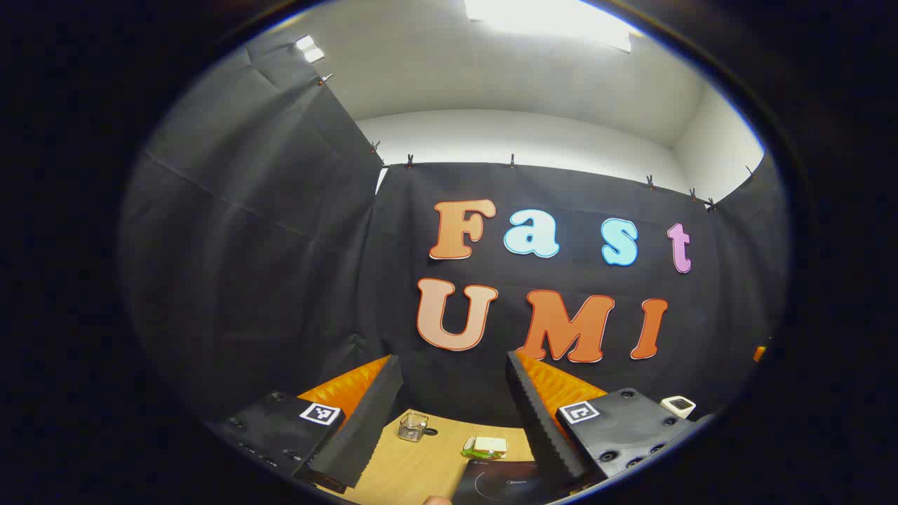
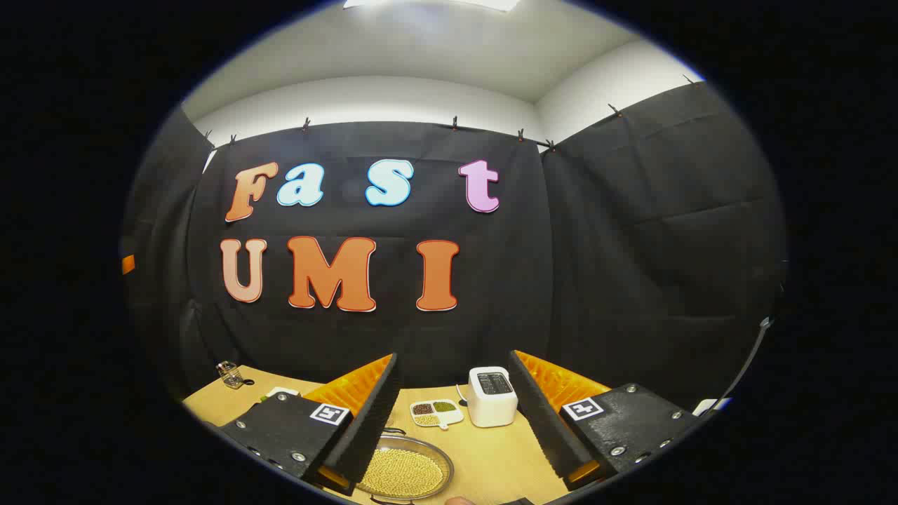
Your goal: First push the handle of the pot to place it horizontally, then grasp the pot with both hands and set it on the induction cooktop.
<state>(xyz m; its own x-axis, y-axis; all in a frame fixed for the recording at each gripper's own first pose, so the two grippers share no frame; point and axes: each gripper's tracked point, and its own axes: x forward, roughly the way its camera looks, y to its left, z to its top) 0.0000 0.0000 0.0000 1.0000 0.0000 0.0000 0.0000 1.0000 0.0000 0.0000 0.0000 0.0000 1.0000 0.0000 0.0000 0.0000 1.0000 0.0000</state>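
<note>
Left gripper (image 1: 454,414): fingers spread wide, holding nothing, raised above the table (image 1: 407,463).
Right gripper (image 2: 454,414): fingers spread wide, holding nothing, raised above the table (image 2: 491,456).
Cooktop (image 1: 501,482): dark slab at the near table edge in the left gripper view, just left of the right-hand finger.
Pot: cannot tell where it is.
Glass (image 1: 412,426): upright, far on the table.
Pan (image 2: 405,471): round, full of yellow grains, beside the left-hand finger.
Toaster (image 2: 492,396): white, just right of a divided dish (image 2: 436,413).
</note>
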